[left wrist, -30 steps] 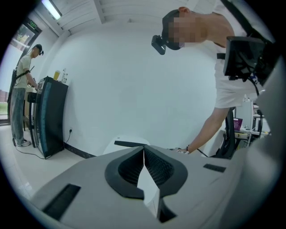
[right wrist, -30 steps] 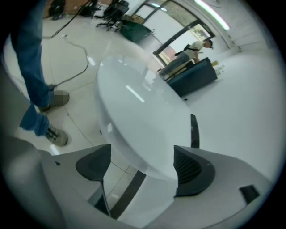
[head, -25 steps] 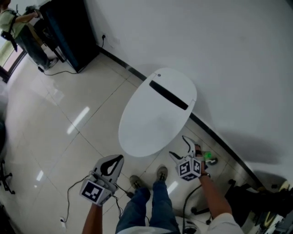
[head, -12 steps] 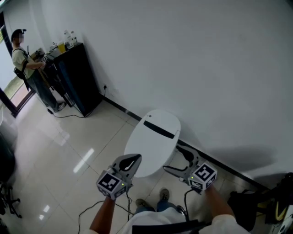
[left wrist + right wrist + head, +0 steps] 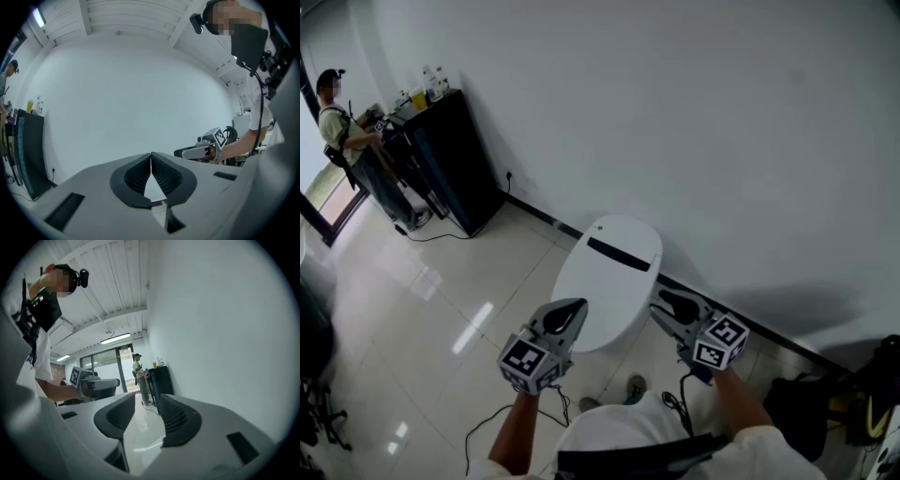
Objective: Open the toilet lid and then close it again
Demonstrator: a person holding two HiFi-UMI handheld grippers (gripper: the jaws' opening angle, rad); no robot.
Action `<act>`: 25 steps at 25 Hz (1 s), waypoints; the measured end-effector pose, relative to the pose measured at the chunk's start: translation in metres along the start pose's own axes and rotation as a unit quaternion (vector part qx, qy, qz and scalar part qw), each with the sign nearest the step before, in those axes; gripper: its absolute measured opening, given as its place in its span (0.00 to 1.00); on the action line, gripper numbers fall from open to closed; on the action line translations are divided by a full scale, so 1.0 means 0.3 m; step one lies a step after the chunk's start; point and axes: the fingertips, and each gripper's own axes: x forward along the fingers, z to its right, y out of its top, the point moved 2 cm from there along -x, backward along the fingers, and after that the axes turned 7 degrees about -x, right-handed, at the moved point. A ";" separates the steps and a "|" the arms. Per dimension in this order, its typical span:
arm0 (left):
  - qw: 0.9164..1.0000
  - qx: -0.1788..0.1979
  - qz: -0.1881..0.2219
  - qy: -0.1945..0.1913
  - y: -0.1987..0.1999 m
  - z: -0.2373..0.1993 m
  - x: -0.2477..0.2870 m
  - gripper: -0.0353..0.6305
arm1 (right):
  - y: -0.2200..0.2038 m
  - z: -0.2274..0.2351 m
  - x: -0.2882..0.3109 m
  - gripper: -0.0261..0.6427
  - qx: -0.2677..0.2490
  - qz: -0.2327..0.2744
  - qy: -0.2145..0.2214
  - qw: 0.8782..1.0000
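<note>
1. Two grippers are in my hands: my left gripper (image 5: 574,307) sits at 7 o'clock of the toilet lid (image 5: 605,272), and my right gripper (image 5: 659,307) at 4 o'clock of it.
2. Left fingers (image 5: 161,173) are pressed tip to tip with nothing caught between them, and they face the white wall (image 5: 140,93).
3. Right fingers (image 5: 176,420) stand partly apart, having just been closing. Only floor (image 5: 143,434) shows through the gap, and nothing is held.
4. The toilet lid lies shut, a white oval with a dark bar (image 5: 617,254) across its far end, which meets the wall at 12 o'clock.
5. A black cabinet (image 5: 450,159) stands at 10 o'clock of the lid, well apart, with bottles (image 5: 431,82) on top and a person (image 5: 342,122) just beside it at its 9 o'clock.
</note>
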 end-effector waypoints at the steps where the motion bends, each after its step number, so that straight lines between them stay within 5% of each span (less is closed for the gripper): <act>1: 1.000 0.000 0.001 -0.002 -0.006 0.004 0.004 0.06 | -0.011 0.002 -0.006 0.25 -0.006 -0.005 -0.004 1.000; 9: 1.000 0.009 0.009 -0.015 -0.002 0.047 0.032 0.06 | -0.029 0.011 -0.031 0.20 -0.025 -0.023 -0.016 0.999; 15: 0.999 0.002 -0.035 -0.005 -0.052 0.057 0.041 0.06 | -0.031 0.005 -0.053 0.20 -0.029 -0.025 -0.015 0.999; 25: 1.000 -0.009 0.011 0.022 -0.024 0.037 0.000 0.06 | -0.040 -0.005 -0.064 0.20 -0.040 -0.030 -0.016 0.999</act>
